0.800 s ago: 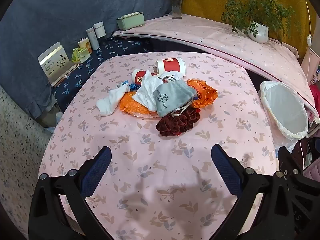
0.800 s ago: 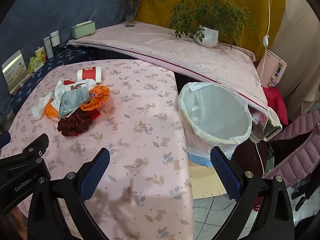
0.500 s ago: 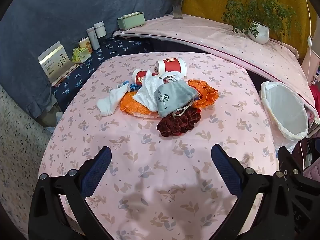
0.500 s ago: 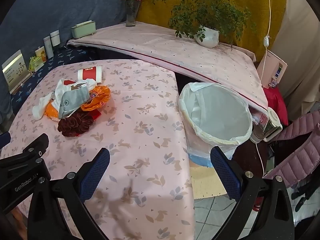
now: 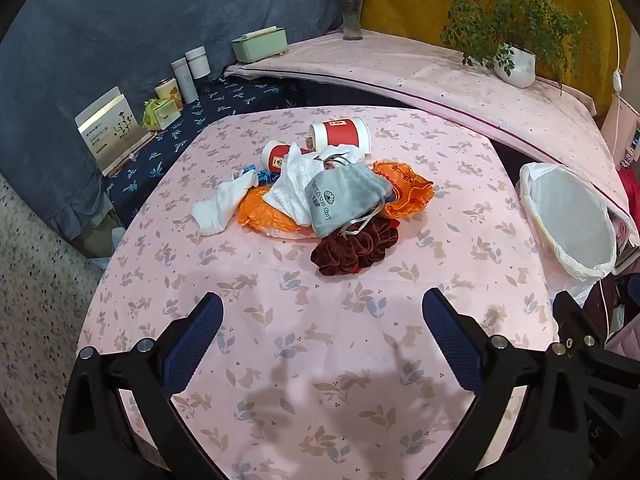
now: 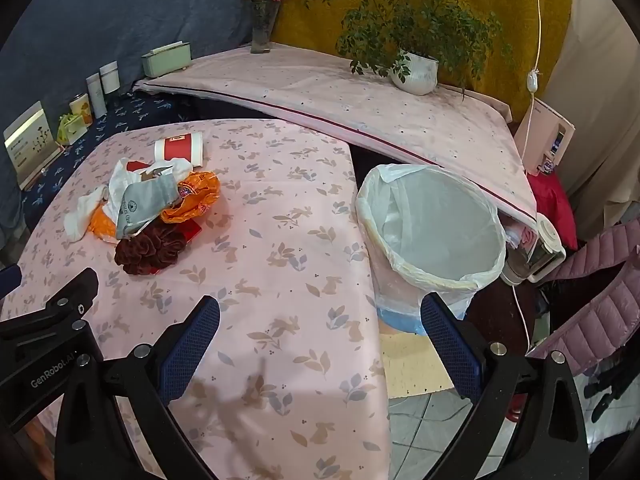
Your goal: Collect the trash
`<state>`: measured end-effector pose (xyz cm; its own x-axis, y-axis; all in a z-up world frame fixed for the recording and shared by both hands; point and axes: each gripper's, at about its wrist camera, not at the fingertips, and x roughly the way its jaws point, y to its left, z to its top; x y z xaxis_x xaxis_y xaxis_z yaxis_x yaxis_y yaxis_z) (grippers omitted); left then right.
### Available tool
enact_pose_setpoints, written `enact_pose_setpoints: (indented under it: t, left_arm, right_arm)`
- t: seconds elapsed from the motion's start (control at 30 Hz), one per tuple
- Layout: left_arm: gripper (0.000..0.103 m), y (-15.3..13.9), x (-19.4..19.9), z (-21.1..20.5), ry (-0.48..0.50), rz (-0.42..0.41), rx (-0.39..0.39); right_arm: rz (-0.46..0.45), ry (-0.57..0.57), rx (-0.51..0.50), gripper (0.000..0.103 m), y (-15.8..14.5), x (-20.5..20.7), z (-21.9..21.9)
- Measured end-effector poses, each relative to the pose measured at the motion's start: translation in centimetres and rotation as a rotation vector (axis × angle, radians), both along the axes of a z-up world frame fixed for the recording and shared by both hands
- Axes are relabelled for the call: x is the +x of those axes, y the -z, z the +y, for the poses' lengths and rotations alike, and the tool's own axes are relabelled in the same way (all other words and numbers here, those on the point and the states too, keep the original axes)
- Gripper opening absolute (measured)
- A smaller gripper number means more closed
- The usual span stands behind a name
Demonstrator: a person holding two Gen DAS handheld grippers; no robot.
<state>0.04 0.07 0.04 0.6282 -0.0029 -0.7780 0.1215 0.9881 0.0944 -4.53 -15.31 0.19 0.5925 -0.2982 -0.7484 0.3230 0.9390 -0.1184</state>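
A pile of trash lies mid-table: a grey drawstring pouch [image 5: 344,196], orange plastic bags [image 5: 404,192], white tissue [image 5: 218,208], a dark red scrunchie [image 5: 354,248] and two red-and-white cups [image 5: 340,136]. The pile also shows in the right wrist view [image 6: 148,208]. A white-lined trash bin [image 6: 432,232] stands off the table's right edge; it also shows in the left wrist view [image 5: 568,220]. My left gripper [image 5: 320,340] is open and empty, above the near table, short of the pile. My right gripper [image 6: 320,344] is open and empty over the table's right edge near the bin.
The table [image 5: 320,360] has a pink leaf-print cloth. A raised pink shelf [image 6: 360,96] behind holds a potted plant [image 6: 414,72], a vase [image 6: 262,32] and a green box [image 6: 166,58]. Small containers [image 5: 188,76] stand at far left. A pink jacket [image 6: 600,312] lies right.
Both views have shifted only slightly; the pile sits a touch lower in the left wrist view. Both grippers stay open and empty.
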Motion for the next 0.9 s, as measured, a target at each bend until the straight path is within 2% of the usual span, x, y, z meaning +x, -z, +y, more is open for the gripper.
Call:
enact_pose_setpoints:
  t: [0.9]
  left_arm:
    - [0.095, -0.52, 0.66, -0.25, -0.003, -0.009, 0.003]
  right_arm:
    - [0.005, -0.004, 0.005, 0.096, 0.51, 0.46, 0.27]
